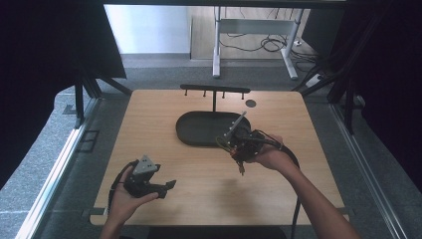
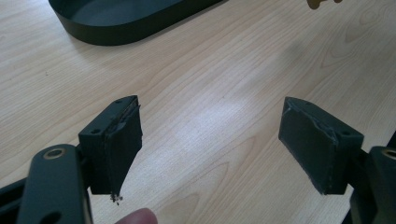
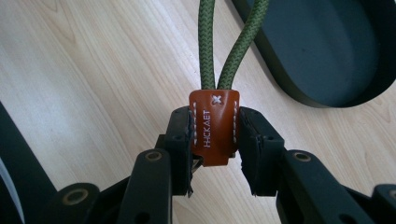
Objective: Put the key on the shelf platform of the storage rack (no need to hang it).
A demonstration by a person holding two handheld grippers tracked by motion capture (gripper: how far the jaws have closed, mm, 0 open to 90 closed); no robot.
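In the right gripper view the two black jaws are clamped on a brown leather tab [image 3: 214,127], one pad on each side of it. The tab is stitched in white, with a small cross at its top and the letters HICKAET down its face. Out of its top come two strands of green braided cord [image 3: 205,42], running side by side to the upper edge of the frame. Behind them, in the upper right of that view, lies the dark oval tray [image 3: 327,51], its rim curving down toward the tab.

From the high view the right gripper [image 1: 242,142] sits just right of the frame's centre, held in a hand at the lower right edge of the tray [image 1: 191,130], with a bit of cord dangling below it.

The left gripper [image 1: 169,185] is in the lower left of the high view, resting in an upturned palm over the front part of the tabletop [image 1: 149,114], well apart from the other one. In its own view its jaws stand wide with only bare wood grain between them; the tray's edge is in the upper left and a fingertip [image 2: 136,217] peeks in at the bottom edge.

Beyond the tray, toward the top of the high view, a black T-shaped rack [image 1: 215,90] stands upright with short pegs under its crossbar.
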